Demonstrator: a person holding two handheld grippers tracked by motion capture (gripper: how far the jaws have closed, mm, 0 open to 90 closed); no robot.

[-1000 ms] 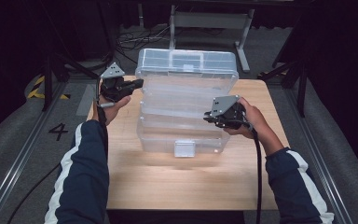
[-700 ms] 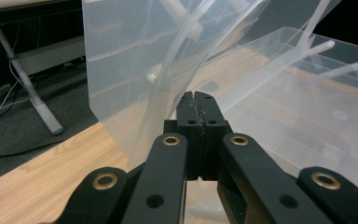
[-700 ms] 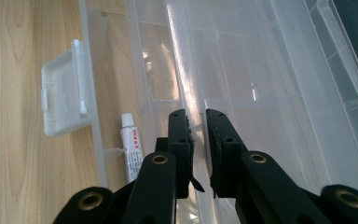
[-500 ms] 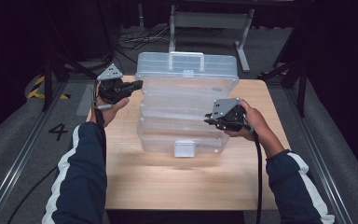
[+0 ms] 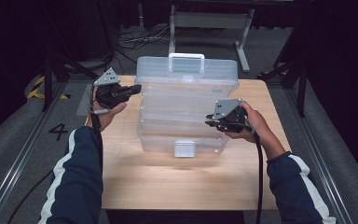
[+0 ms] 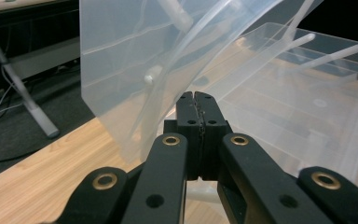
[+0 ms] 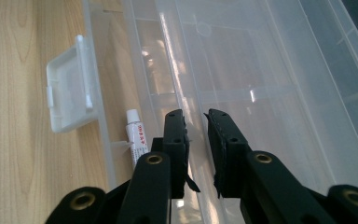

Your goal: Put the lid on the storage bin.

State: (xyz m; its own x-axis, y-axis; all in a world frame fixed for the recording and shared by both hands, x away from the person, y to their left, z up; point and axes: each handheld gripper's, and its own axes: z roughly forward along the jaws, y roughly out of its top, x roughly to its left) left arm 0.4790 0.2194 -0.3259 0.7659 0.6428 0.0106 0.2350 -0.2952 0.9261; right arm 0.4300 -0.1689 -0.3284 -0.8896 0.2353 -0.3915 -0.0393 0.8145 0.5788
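Your left gripper (image 5: 131, 89) sat at the left end of the clear plastic box (image 5: 186, 105), jaws pressed together with nothing between them. The box stood mid-table (image 5: 168, 182), opened out in stepped trays, its latch (image 5: 184, 148) facing you. Your right gripper (image 5: 213, 123) hovered at the right end over a tray edge, jaws just been opening, slightly apart, gripping nothing. A small white tube (image 7: 137, 138) lay in the bottom tray.

place: lab/studio | signs: black drapes, floor rails (image 5: 18, 158), loose cables (image 5: 130, 39) (marker "4" (image 5: 57, 131))
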